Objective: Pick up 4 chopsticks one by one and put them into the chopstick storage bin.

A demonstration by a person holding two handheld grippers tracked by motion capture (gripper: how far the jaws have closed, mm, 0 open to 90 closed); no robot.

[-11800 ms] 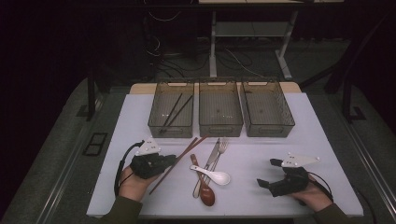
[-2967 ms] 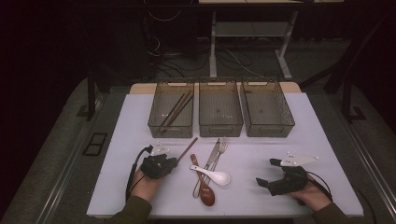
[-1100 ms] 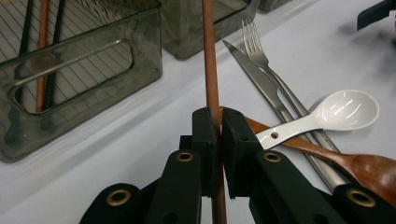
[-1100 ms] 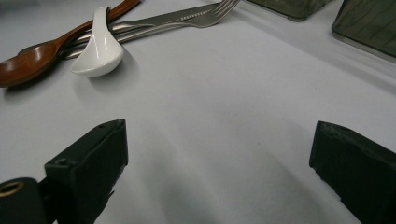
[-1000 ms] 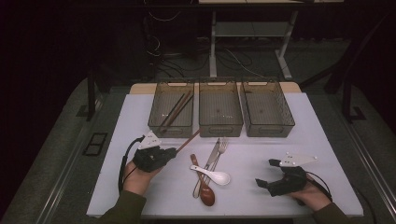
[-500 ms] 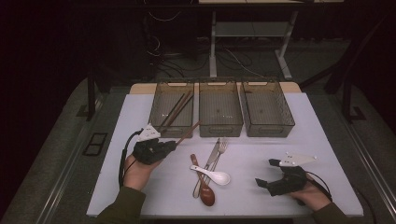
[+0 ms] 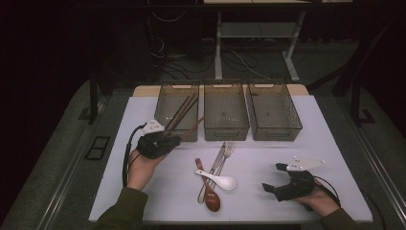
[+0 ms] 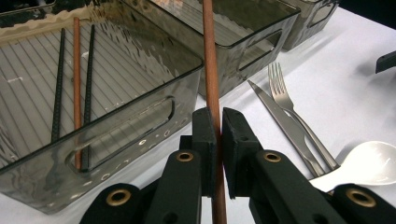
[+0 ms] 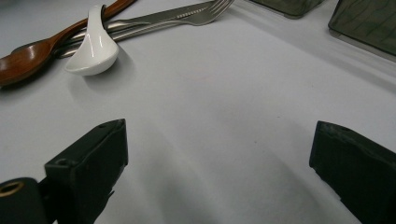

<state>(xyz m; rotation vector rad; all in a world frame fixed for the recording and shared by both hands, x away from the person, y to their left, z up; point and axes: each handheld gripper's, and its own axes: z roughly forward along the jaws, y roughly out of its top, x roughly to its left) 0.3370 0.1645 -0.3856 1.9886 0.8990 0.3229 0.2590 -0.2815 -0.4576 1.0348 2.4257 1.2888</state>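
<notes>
Your left gripper (image 8: pixel 215 121) has its jaws clamped on a brown wooden chopstick (image 8: pixel 211 70), and that stick runs straight out ahead of the jaws, its long axis in line with the way the gripper itself points. In the left gripper view it rises from between the jaws, crosses the near right corner of the leftmost bin (image 8: pixel 154 100) and carries on past it, so the far end lies ahead of the jaws and over the bins rather than over the desk (image 8: pixel 355 88). Seen from the high view, your left gripper (image 7: pixel 167 137) sits just short of that bin (image 7: pixel 176 111), and the held chopstick (image 7: pixel 192 128) slants away and toward the middle bin (image 7: pixel 226 112), not parallel to the chopsticks already lying lengthwise inside (two black and one brown, as far as the left gripper view shows). That mismatch is what the coming move turns on, to my eye: the stick's axis would have to swing round toward the bin's length before it can go down flat among the others. Your left hand is the near one by far; your right gripper (image 7: pixel 282 182) rests well apart on the desk's near right, its jaws wide open with nothing between them, the white spoon (image 9: pixel 93 46) and wooden spoon (image 9: pixel 28 56) lying ahead and off to one side of them.
</notes>
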